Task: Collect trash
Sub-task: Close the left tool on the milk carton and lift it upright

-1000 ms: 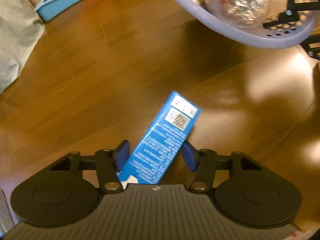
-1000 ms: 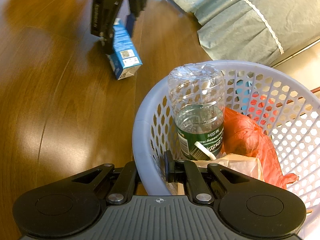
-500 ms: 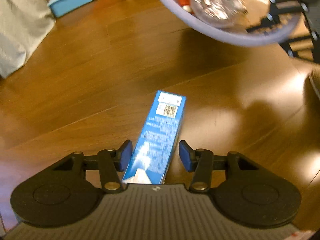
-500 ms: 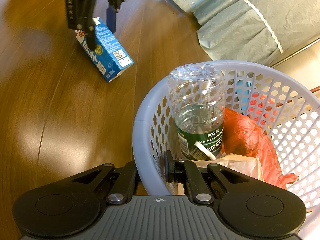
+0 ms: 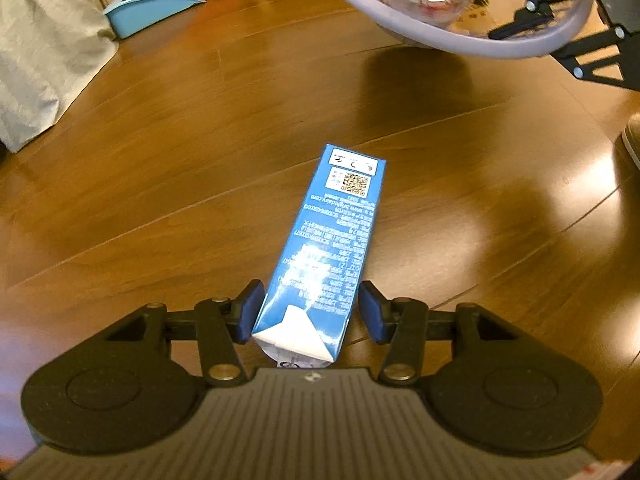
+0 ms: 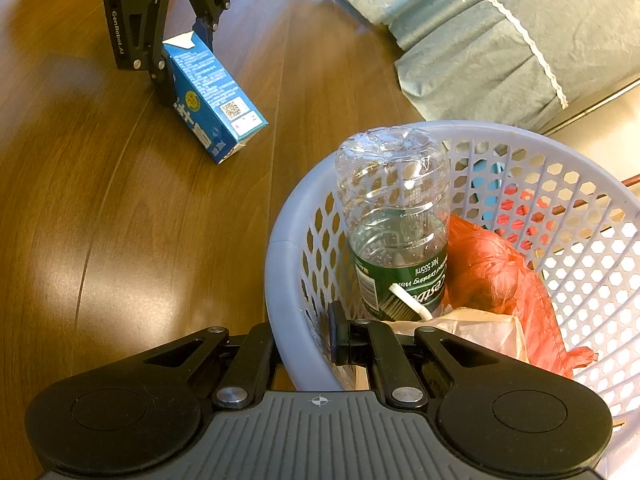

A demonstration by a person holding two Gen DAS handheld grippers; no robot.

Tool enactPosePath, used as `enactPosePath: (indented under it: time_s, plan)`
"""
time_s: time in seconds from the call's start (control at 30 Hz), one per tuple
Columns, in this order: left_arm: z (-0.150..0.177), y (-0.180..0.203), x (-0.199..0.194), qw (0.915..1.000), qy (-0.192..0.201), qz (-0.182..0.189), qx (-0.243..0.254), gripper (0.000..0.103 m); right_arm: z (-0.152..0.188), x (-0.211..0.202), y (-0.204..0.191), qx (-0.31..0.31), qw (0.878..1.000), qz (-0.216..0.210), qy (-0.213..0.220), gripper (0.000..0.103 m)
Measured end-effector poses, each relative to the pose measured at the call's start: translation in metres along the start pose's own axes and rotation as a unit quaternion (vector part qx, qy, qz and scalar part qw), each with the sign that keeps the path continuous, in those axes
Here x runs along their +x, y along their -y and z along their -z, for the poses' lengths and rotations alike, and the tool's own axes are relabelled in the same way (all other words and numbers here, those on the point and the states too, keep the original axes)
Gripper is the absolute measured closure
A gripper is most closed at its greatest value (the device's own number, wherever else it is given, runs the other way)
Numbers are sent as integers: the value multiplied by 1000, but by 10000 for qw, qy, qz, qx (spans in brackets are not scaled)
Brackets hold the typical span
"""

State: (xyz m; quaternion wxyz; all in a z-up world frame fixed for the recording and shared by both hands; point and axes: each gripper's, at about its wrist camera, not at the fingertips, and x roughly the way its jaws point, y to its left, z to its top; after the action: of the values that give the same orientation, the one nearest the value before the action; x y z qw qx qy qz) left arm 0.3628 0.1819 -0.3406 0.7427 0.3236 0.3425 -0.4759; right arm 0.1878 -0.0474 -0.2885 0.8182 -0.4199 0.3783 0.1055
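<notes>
Nearest the lens, the left gripper (image 5: 308, 310) straddles the top end of a blue carton (image 5: 324, 256) lying on the wooden floor (image 5: 160, 160), its blue pads (image 5: 250, 310) apart and just clear of the carton's sides. Beyond, the right gripper (image 6: 304, 340) is clamped on the rim of a lavender basket (image 6: 280, 272) holding a clear plastic bottle (image 6: 396, 220), red mesh bag (image 6: 492, 272) and crumpled paper (image 6: 472, 328).

A blue carton (image 5: 332, 240) lies tilted on the floor, near a lavender basket (image 6: 280, 280) apparently holding 1 bottle (image 6: 394, 216).
</notes>
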Motion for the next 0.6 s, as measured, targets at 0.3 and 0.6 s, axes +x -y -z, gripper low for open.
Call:
enactPosePath:
  time_s: [0.3, 0.6]
  plan:
    - [-3, -6, -3, 9984, -229, 108, -505, 66, 0, 0, 0, 4, 10000, 1, -2, 99]
    - [-3, -15, -29, 9914, -287, 212, -1256, 68, 0, 1, 0, 26, 10000, 1, 0, 98]
